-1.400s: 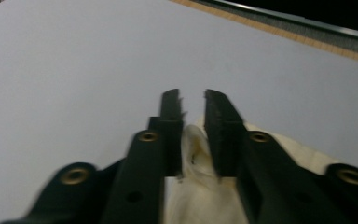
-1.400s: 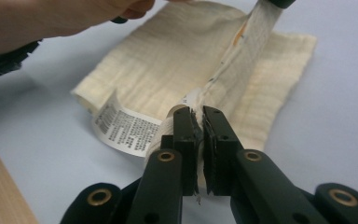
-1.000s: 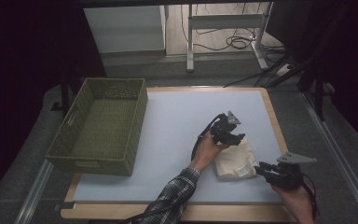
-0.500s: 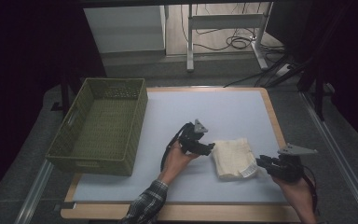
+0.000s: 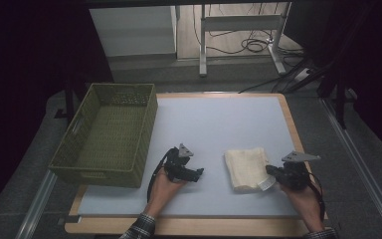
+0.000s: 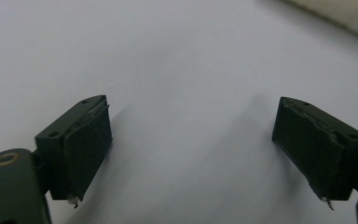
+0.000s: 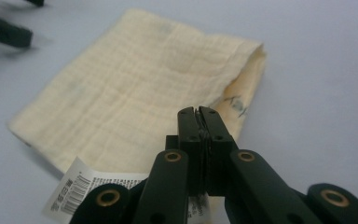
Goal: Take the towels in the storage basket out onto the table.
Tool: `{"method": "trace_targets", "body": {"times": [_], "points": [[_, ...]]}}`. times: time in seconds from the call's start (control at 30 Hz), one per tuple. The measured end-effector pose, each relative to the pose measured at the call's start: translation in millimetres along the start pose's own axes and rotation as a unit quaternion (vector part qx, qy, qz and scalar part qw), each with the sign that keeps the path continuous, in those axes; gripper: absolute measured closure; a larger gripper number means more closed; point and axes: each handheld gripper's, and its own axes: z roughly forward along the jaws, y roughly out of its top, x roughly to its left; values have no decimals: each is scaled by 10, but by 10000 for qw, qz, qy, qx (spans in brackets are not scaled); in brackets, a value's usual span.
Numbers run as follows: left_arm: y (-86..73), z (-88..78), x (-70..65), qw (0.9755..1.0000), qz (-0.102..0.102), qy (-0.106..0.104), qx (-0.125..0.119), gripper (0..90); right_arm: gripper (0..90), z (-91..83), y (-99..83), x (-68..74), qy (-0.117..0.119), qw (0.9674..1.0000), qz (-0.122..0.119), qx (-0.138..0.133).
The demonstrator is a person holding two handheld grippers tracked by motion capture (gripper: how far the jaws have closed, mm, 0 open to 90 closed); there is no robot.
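Observation:
A folded cream cloth [image 5: 247, 168] lies flat on the pale table [image 5: 219, 119], with a white barcode label [image 5: 264, 184] at its near right corner. My right gripper [image 5: 269, 173] is at that corner, and its jaws have just closed. In the right gripper view it [image 7: 199, 116] is shut above the cloth [image 7: 135, 93] and the label [image 7: 74, 193], with no fabric showing between the pads. My left gripper [image 5: 199, 173] sits to the left of the cloth. Its jaws have just been opening and stand open [image 6: 191, 135] over bare table, with nothing between them.
A green woven basket [image 5: 99, 177] stands at the table's left side. The table's wooden front edge [image 5: 204, 225] runs just below both hands. Grey floor, metal rails and cables lie beyond the table.
My left gripper has left the cloth, moved left and down toward the front, and opened. The cloth now lies flat. My right gripper has stayed by the cloth's near right corner.

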Motion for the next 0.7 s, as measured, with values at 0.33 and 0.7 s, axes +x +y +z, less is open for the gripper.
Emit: {"method": "trace_targets", "body": {"times": [0.33,0.7], "points": [[-7,5,5,10000,-55,-27,-7,118,651,121,-137,-159,-20,9986,354,381],[-9,6,7,10000,-25,-20,-11,118,859,32,-95,-77,146,9989,427,122]]}}
